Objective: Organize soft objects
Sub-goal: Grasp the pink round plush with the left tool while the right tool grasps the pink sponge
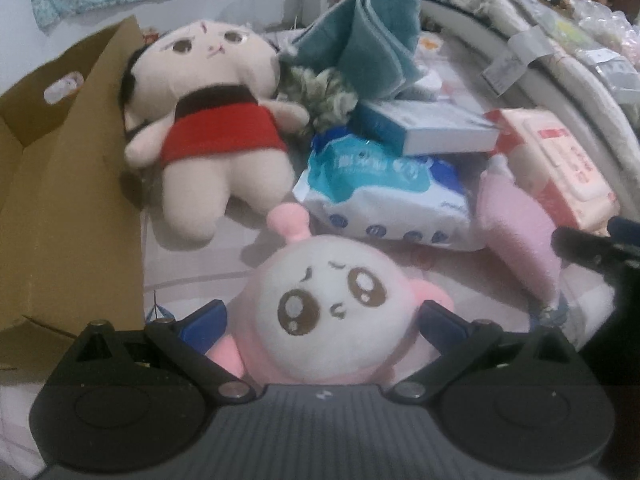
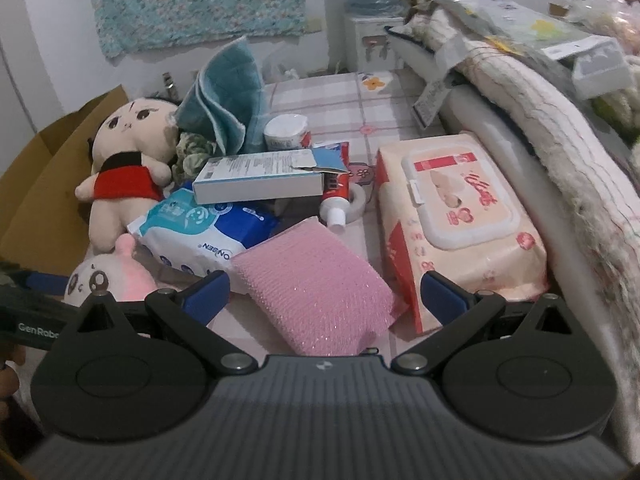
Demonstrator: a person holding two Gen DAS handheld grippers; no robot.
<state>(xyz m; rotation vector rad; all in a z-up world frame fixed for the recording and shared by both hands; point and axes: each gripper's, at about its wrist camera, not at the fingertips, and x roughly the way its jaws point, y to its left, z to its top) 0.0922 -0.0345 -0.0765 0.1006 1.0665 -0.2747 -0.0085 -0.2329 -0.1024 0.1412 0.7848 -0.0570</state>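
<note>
Left gripper [image 1: 322, 320]: jaws spread wide, one blue finger pad on each side of the pink-and-white round plush [image 1: 320, 304]. Contact between the pads and the plush cannot be confirmed. The plush lies on the checked bedsheet [image 2: 340, 96], face up, its lower body hidden behind the gripper housing.

Right gripper [image 2: 324, 296]: jaws apart, holding nothing. The pink mesh sponge [image 2: 316, 280] lies between the blue pads, with clearance on both sides; its near end is cut off by the housing.

Legible markings:
- The blue-and-white wipes pack [image 2: 204, 228] reads "ONSEN"; the first letters are hidden by a fold.
- The left gripper's arm, at the left edge of the right wrist view, reads "GenRobo", cut off.
- The peach wet-wipes pack [image 2: 460, 216] carries red script that is not legible.
- Fine print on the blue-and-white carton [image 2: 260, 178] is too small to read.

Other items: the red-dressed doll [image 1: 216, 128] lies against the open cardboard box [image 1: 68, 184]. The teal towel [image 1: 368, 32] stands folded behind it. A red-and-white tube [image 2: 336, 196] is partly hidden under the carton.
</note>
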